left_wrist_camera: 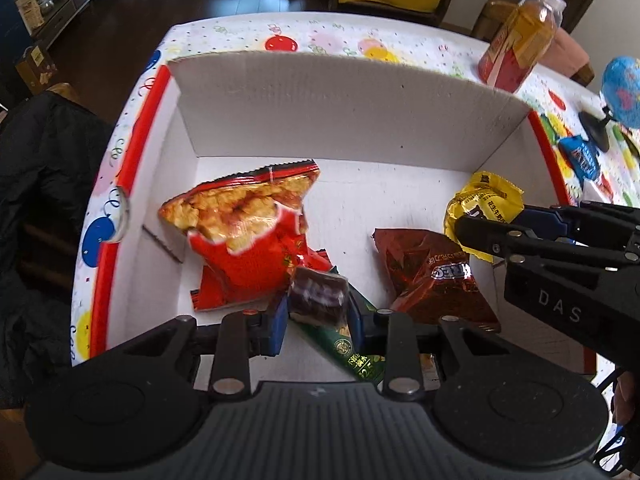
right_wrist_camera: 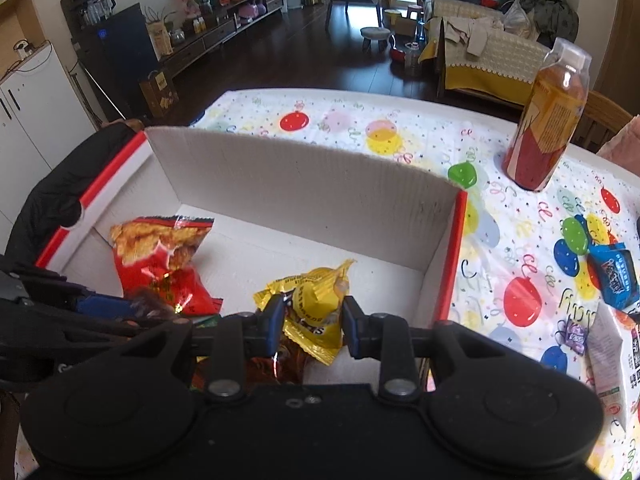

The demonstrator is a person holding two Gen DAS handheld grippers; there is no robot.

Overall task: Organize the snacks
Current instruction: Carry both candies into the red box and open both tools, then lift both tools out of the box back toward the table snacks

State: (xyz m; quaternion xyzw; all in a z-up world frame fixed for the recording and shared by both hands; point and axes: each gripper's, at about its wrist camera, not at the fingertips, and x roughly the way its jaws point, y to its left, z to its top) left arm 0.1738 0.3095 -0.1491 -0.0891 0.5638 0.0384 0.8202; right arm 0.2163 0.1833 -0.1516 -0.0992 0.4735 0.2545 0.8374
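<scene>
Over the box (left_wrist_camera: 352, 92), left gripper (left_wrist_camera: 318, 308) clamps a dark snack (left_wrist_camera: 318, 294), right gripper (right_wrist_camera: 310, 320) a yellow packet (right_wrist_camera: 312, 300), chip bag (left_wrist_camera: 248, 232) below

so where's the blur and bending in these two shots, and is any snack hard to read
Left wrist view: the bottle and globe smear at the fisheye rim, the box wall bows, and the dark wrapped snack in the left gripper is soft. Right wrist view: sharper, daylit, but the yellow packet in the right gripper is crumpled, its print unreadable.
</scene>
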